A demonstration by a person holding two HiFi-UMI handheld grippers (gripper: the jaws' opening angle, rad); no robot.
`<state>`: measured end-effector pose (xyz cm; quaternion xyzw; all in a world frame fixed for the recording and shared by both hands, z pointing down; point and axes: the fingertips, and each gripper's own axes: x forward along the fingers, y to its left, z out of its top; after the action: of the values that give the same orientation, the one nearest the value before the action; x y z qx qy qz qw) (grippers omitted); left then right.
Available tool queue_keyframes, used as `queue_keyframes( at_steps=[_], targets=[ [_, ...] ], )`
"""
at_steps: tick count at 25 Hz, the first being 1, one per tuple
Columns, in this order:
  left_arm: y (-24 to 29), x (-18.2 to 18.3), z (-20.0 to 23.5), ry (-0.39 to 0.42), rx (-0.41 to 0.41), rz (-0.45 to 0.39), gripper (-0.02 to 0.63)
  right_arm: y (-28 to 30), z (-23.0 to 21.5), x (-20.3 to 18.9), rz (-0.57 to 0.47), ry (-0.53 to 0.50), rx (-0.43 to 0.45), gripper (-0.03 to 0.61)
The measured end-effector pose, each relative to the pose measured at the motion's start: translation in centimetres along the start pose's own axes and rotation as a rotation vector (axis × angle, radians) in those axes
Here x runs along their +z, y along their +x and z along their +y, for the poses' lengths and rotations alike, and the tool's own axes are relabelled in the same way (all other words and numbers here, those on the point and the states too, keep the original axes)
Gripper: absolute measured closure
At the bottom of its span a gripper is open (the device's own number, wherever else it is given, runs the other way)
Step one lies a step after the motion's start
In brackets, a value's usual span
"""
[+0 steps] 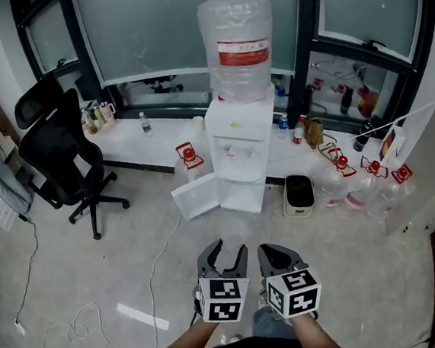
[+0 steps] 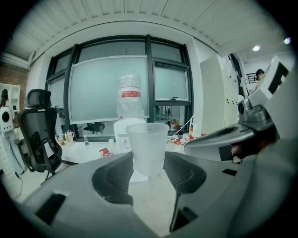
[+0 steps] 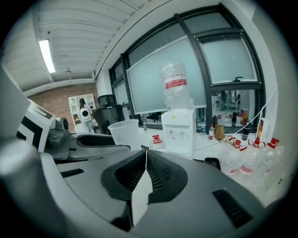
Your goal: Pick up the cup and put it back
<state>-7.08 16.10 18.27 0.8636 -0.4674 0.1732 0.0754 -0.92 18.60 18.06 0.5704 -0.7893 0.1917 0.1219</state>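
My left gripper (image 2: 149,160) grips a translucent plastic cup (image 2: 148,142) upright, jaws wide against its sides. My right gripper (image 3: 145,153) has its jaws closed together, holding nothing.

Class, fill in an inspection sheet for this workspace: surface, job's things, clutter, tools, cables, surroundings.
Surface: grey floor; white ledge under the windows.
Job's things: translucent cup, upright, in the left tool.
Clutter: red-capped bottles at right; small bottles on the ledge.
Tools: left tool shut on the cup; right tool shut, empty.
Cables: white cable loose across the floor.
Surroundings: water dispenser, its lower door open; black office chair; frosted windows.
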Motion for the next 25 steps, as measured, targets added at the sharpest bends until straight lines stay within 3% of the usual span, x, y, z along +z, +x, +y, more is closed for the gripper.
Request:
queue_keyframes(
  at_steps=[25],
  targets=[
    [16.2, 2.9, 0.1, -0.035, 0.097, 0.063, 0.399, 11.3, -12.4, 5.3, 0.063, -0.031, 0.118, 0.555]
  ],
)
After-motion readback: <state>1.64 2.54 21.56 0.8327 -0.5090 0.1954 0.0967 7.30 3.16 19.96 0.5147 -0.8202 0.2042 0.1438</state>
